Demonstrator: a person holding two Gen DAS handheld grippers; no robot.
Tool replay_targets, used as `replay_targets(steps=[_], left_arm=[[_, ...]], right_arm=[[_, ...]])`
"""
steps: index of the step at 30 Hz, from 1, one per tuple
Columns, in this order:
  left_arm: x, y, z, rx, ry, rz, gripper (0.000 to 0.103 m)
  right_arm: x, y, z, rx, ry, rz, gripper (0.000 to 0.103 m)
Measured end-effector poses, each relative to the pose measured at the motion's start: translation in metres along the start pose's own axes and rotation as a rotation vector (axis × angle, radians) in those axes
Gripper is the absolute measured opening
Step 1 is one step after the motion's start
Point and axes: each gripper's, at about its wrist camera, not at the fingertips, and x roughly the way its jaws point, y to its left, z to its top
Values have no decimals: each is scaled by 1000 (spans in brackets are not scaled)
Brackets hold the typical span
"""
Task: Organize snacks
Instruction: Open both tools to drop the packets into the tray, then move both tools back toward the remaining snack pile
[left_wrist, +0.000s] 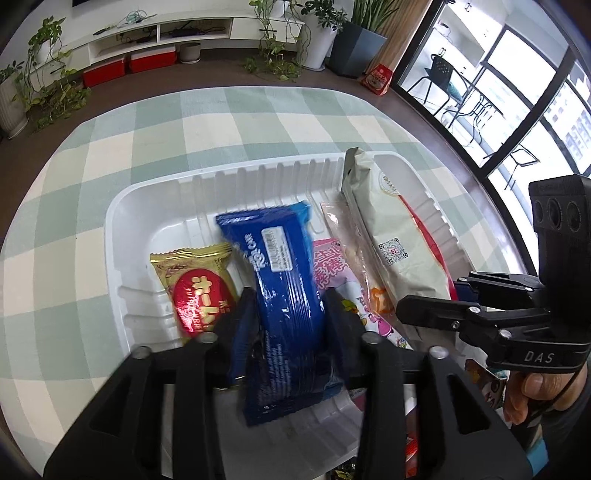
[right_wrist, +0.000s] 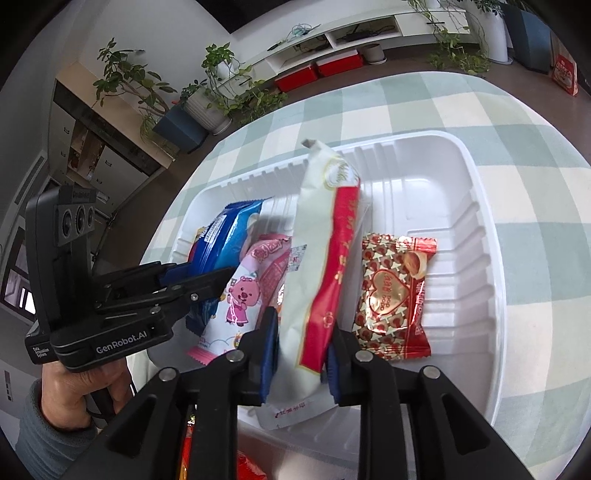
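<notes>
While both of my grippers sit over the white tray (left_wrist: 122, 206), a snack packet stands between the jaws of each.

My left gripper (left_wrist: 286, 317) has the blue biscuit packet (left_wrist: 284, 295) between its pads, lying lengthwise in the tray; the jaws look slightly parted, and I cannot tell whether they press on it. My right gripper (right_wrist: 301, 343) straddles the long white packet with a red stripe (right_wrist: 321, 258), whose far end leans on the tray's back wall; I cannot tell whether it grips. Between those two lies a pink cartoon packet (right_wrist: 245, 291). A gold and red packet (left_wrist: 197, 284) lies left of the blue one, a red heart-print packet (right_wrist: 393, 295) right of the white one. Tray rests on a green checked cloth (left_wrist: 147, 122).
</notes>
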Motion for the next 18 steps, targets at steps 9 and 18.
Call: replay_targets(steps=[9,18], left_arm=[[-22,1,-1,-8,-54,-11,64],[-91,-1,-24,-16,-217,-36,102]], right_arm=[[-21,10,3,-26,-57,2,50],[-94,24,-8,-42,-208,85,84]])
